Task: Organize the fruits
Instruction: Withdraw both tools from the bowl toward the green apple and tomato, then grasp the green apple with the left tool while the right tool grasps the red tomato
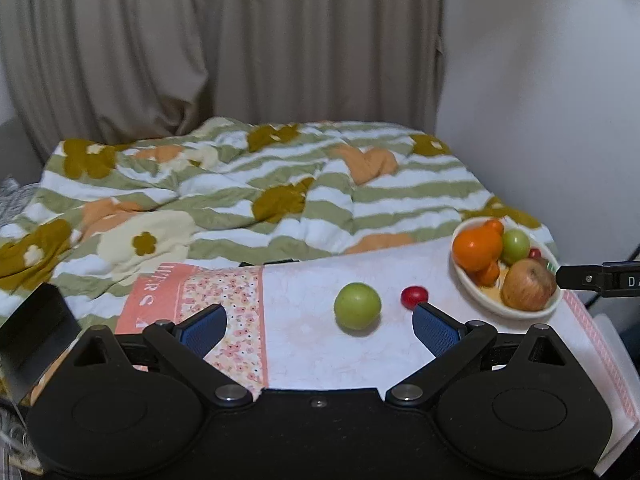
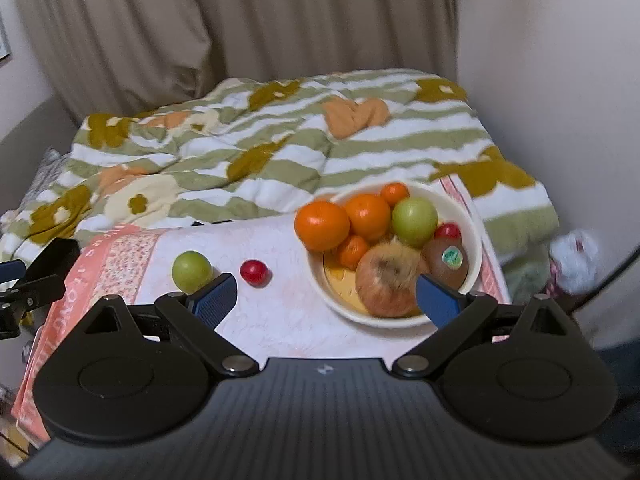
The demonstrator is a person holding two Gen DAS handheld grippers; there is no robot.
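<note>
Two loose fruits on the cloth, a full bowl at the right — both of our grippers empty.

From the left, our left gripper (image 1: 318, 322) hangs low over the cloth-covered counter (image 1: 304, 344) with its blue fingers (image 1: 204, 328) spread wide and nothing between them. Ahead of it a green apple (image 1: 357, 304) sits on the pale cloth, and just to its right, apart from it, a small red tomato (image 1: 414, 297) lies close to the gripper's right finger. Further right stands the white bowl (image 2: 474, 240), holding oranges (image 2: 322, 225), another green apple (image 2: 414, 221), a brownish apple (image 2: 386, 280), a kiwi (image 2: 446, 260) with a sticker and a second red tomato (image 2: 447, 232). Our right gripper (image 2: 326, 296) is opened just as wide and holds nothing — its right finger hovers over the bowl's near side. Behind the counter lies a flowered striped blanket (image 1: 240, 184).
</note>
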